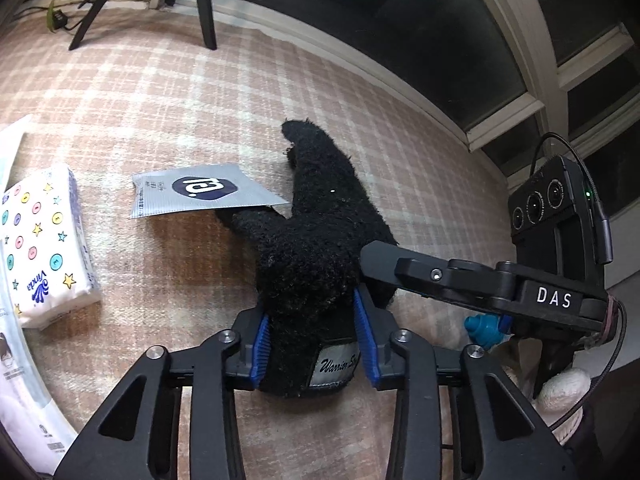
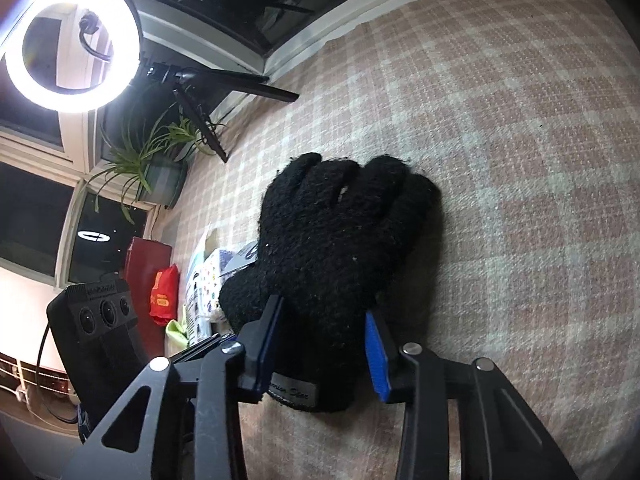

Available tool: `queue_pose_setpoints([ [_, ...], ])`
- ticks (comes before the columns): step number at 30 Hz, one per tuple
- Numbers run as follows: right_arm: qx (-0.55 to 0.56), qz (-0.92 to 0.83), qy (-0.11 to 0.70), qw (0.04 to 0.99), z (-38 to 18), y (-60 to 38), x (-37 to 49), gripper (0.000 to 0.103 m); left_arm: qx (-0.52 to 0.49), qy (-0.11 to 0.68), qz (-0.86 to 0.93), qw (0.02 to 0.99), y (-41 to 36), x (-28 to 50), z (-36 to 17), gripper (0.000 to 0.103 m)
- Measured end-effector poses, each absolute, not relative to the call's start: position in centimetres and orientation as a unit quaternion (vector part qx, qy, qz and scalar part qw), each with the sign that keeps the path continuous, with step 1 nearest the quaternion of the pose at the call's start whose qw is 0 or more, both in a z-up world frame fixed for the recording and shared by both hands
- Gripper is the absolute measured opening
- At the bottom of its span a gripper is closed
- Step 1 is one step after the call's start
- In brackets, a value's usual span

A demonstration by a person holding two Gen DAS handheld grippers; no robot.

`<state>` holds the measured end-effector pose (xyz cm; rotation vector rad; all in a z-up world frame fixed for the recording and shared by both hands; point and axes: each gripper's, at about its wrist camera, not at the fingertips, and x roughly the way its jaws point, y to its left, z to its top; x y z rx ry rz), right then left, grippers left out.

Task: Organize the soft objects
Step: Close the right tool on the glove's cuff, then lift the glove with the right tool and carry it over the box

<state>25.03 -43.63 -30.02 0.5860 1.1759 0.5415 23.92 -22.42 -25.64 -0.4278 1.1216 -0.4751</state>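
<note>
A black fuzzy glove point(image 1: 312, 232) lies palm-flat on the plaid rug, fingers pointing away. In the left wrist view my left gripper point(image 1: 316, 340) is shut on its cuff, a blue pad pressing each side of the white label. The right gripper's finger point(image 1: 432, 276), marked DAS, reaches in from the right and rests on the glove's edge. In the right wrist view the glove point(image 2: 340, 248) fills the middle. My right gripper point(image 2: 324, 348) is shut on it just above the cuff, with both blue pads against the pile.
A silver sachet point(image 1: 192, 192) lies with one corner under the glove's thumb. A tissue pack point(image 1: 44, 248) and a white package point(image 1: 24, 400) sit at the left. A ring light point(image 2: 72, 40), tripod legs, a potted plant point(image 2: 160, 160) and a red bag point(image 2: 164, 292) stand by the window.
</note>
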Motion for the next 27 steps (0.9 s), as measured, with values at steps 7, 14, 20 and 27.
queue_pose_setpoints([
  [7, 0.281, 0.251, 0.530, 0.760, -28.8, -44.8, 22.4, 0.027, -0.209, 0.512, -0.259, 0.792, -22.8, 22.2, -24.3, 0.027],
  [14, 0.273, 0.251, 0.509, 0.777, -25.8, -45.2, 19.0, 0.025, -0.210, 0.490, -0.294, 0.793, -22.9, 19.7, -21.9, 0.027],
  [20, 0.255, 0.262, 0.486, 0.794, -22.0, -42.9, 17.0, 0.025, -0.219, 0.460, -0.305, 0.804, -20.1, 17.8, -18.7, 0.027],
  [27, 0.220, 0.307, 0.458, 0.805, -17.4, -36.1, 16.0, 0.025, -0.219, 0.421, -0.283, 0.833, -14.0, 15.7, -14.9, 0.027],
])
